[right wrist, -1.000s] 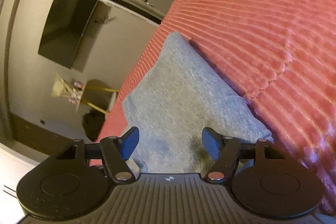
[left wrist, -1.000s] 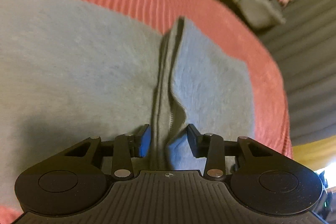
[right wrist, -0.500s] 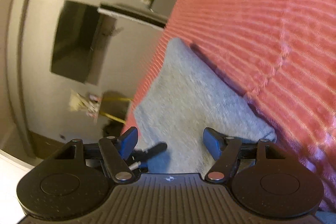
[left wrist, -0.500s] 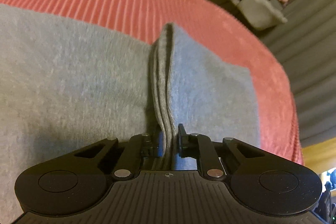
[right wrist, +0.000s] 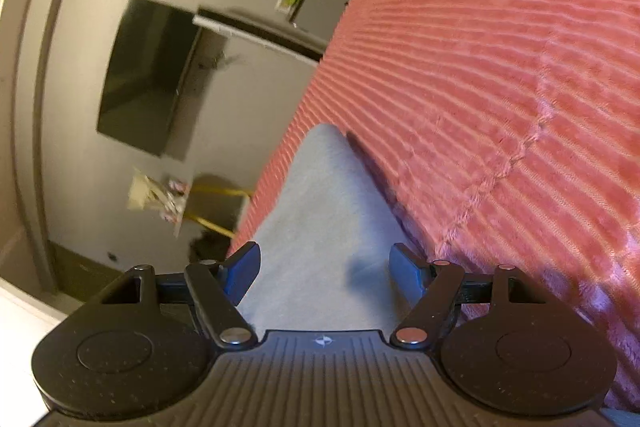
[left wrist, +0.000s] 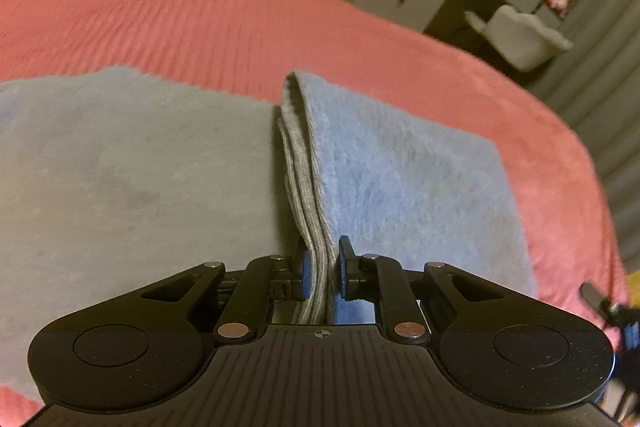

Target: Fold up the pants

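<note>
1. Left tongs (left wrist: 323, 273) clamped on the ribbed edge of the grey pants (left wrist: 400, 179), which lie on the pink bed (left wrist: 240, 23) near its right edge; jaws have just been closing, cloth between them.
2. Step in hand, likely: carry the pinched layers over. Keep all layers together, lift low, lay edge to edge.
3. Right tongs (right wrist: 324, 267) gape, jaws slowly widening, astride a raised corner of the pants; contact unclear, apparently none.
</note>
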A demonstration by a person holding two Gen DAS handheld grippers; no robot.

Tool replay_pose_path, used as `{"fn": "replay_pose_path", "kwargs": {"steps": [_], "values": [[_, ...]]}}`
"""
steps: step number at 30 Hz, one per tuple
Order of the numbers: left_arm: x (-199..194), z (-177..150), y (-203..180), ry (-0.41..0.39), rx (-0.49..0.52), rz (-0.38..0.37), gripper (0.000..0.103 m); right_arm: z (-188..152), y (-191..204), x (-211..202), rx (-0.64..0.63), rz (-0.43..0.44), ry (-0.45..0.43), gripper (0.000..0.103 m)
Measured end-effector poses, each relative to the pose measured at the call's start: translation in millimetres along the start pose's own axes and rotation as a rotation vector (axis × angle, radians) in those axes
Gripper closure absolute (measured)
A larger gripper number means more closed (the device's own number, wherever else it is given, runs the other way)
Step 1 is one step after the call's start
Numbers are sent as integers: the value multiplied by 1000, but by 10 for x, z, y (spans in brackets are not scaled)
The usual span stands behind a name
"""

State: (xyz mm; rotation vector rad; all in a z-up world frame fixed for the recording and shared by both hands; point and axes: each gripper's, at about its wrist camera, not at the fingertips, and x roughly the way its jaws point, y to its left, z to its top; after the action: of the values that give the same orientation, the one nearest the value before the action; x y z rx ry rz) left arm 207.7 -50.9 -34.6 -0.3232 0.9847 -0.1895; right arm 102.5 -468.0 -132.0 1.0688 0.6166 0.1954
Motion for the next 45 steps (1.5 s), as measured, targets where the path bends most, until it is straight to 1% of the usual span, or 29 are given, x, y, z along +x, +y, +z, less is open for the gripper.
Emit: {"fn": "replay_pose_path", "kwargs": {"steps": [2, 3, 4, 7, 9, 12, 13, 14, 15, 16, 17, 18, 20, 21, 22, 23, 25, 26, 27, 28, 29, 30, 31, 33, 38, 40, 42, 44, 45], "values": [[-5, -62, 71, 3, -13, -1, 80, -15, 62, 44, -38, -11, 18, 33], [1, -80, 96, 3, -23, 12, 74, -22, 93, 64, -57, -10, 28, 38], [14, -88, 120, 4, -34, 17, 67, -32, 121, 82, -77, -14, 37, 40], [93, -89, 203, 19, -100, -33, 54, -57, 175, 131, -104, -42, 58, 40], [187, -42, 188, 28, -134, -53, 49, -57, 162, 143, -92, -47, 62, 40], [263, 14, 163, 22, -147, -39, 51, -70, 142, 111, -97, -35, 55, 40], [282, 49, 137, 17, -146, -38, 58, -77, 157, 106, -109, -30, 54, 41], [292, 79, 117, 12, -141, -33, 64, -87, 180, 100, -123, -26, 53, 44], [301, 110, 103, 8, -133, -26, 79, -97, 207, 101, -141, -19, 54, 57], [296, 150, 83, 0, -124, -25, 86, -113, 256, 106, -169, -12, 60, 68], [287, 186, 46, -20, -112, -32, 86, -124, 301, 118, -197, -10, 71, 72], [229, 189, 2, -58, -76, -30, 86, -140, 351, 137, -228, -14, 86, 74], [96, 160, -138, -153, 44, 2, 87, -191, 474, 226, -308, -87, 119, 74], [36, 129, -210, -196, 108, 23, 87, -216, 518, 285, -340, -125, 145, 75], [3, 100, -259, -215, 159, 43, 87, -244, 558, 369, -372, -177, 186, 75], [13, 82, -273, -206, 183, 58, 86, -266, 576, 449, -391, -217, 227, 75], [99, 64, -214, -141, 168, 91, 84, -301, 587, 620, -415, -300, 312, 75], [135, 41, -169, -108, 157, 100, 83, -309, 583, 671, -420, -315, 341, 75], [163, 20, -133, -81, 147, 110, 79, -310, 583, 697, -423, -323, 353, 75], [162, -10, -105, -73, 145, 105, 71, -309, 585, 697, -424, -324, 354, 75], [140, -48, -80, -71, 139, 90, 65, -310, 584, 685, -423, -321, 351, 75], [127, -83, -51, -64, 126, 68, 57, -308, 575, 668, -418, -315, 347, 75], [116, -120, -8, -53, 108, 51, 51, -295, 555, 651, -402, -307, 342, 75], [123, -162, 64, -54, 66, 11, 51, -272, 515, 634, -373, -295, 339, 75], [165, -311, 264, -131, -14, -44, 46, -275, 551, 617, -375, -295, 343, 75], [158, -316, 269, -154, -22, -41, 45, -292, 561, 648, -375, -299, 344, 75], [210, -254, 220, -162, -13, -45, 46, -298, 567, 659, -374, -303, 342, 75], [242, -209, 219, -167, 0, -71, 46, -302, 569, 661, -369, -304, 335, 75], [259, -188, 241, -170, 2, -95, 48, -295, 562, 669, -362, -298, 332, 73]]}}
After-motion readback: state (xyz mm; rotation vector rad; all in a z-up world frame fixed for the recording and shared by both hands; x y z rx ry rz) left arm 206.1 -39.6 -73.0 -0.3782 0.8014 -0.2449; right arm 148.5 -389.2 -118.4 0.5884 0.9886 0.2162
